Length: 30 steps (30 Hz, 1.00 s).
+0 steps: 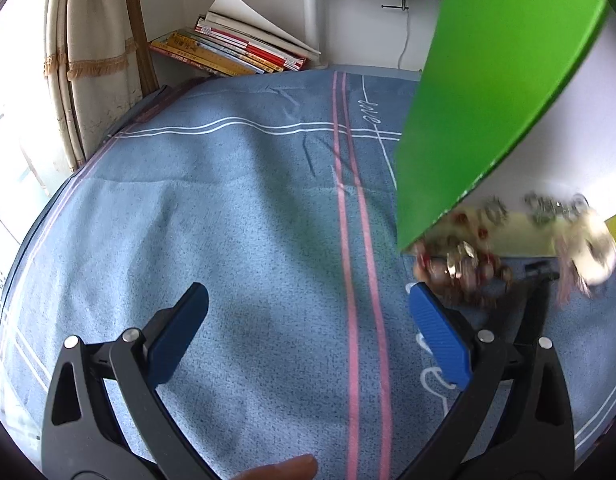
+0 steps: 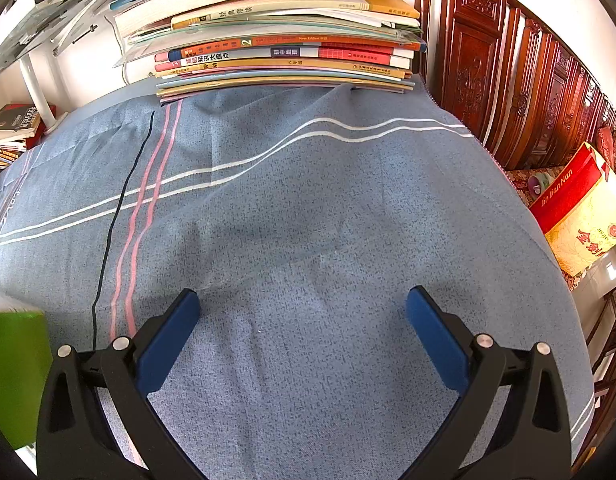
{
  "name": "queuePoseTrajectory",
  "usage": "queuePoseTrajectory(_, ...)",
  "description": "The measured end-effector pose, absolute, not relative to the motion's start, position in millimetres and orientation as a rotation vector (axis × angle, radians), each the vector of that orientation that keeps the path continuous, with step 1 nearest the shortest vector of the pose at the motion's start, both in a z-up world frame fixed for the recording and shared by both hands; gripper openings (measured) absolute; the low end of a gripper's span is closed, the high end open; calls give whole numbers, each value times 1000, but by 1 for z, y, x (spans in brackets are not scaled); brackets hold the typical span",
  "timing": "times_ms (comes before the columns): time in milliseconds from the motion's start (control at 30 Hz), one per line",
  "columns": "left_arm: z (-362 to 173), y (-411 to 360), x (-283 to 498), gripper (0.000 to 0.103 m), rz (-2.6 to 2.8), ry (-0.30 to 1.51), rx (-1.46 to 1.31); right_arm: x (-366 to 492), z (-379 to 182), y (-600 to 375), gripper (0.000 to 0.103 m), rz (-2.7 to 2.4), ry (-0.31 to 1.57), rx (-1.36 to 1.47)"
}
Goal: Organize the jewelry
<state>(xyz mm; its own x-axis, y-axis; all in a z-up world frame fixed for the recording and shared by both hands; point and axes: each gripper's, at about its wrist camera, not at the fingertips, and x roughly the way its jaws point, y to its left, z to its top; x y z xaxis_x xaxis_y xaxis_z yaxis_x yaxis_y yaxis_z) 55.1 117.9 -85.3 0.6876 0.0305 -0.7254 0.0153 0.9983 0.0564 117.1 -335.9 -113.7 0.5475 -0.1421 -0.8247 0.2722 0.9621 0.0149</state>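
Left gripper (image 1: 308,312): I read the jaws as spread wide, nothing between the blue pads (image 1: 440,340), only blue tablecloth (image 1: 247,220). A fingertip (image 1: 283,468) shows at the bottom edge of this view, behind the jaws.

Open room: ahead of the left jaws the cloth runs bare to its far edge, where a slanted pile of books (image 1: 235,48) and a curtain (image 1: 91,60) close the corner. Two pink stripes (image 1: 360,280) run along the cloth just inside the right-hand pad.

Obstruction: a tilted green box (image 1: 488,100) fills the space ahead and outboard of the right-hand pad, its white inner face showing. The jewelry (image 1: 460,264), a blurred cluster of beads and metal pieces, sits at the box's lower edge, just beyond the right-hand pad tip; I cannot tell if it touches the cloth. More blurred pieces (image 1: 556,208) and a white blurred item (image 1: 596,252) lie further outboard.

Right gripper (image 2: 303,312): jaws likewise wide apart, holding nothing. Cloth ahead is clear up to a tall book stack (image 2: 283,48) at the far edge. The cloth edge drops off outboard of the right-hand pad, toward carved wooden panels (image 2: 508,80) and a red-and-yellow bag (image 2: 576,216).

Only the right view shows a black cord (image 2: 115,216) running beside the stripes; of the box it gives only a green corner, outboard of the left-hand pad. The jewelry appears only in the left view
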Motion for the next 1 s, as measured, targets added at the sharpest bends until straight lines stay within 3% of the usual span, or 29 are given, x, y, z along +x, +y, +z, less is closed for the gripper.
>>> queuePoseTrajectory(1000,-86,114,55,99,-19,811,93,117,-112,-336,101,-246,963,148)
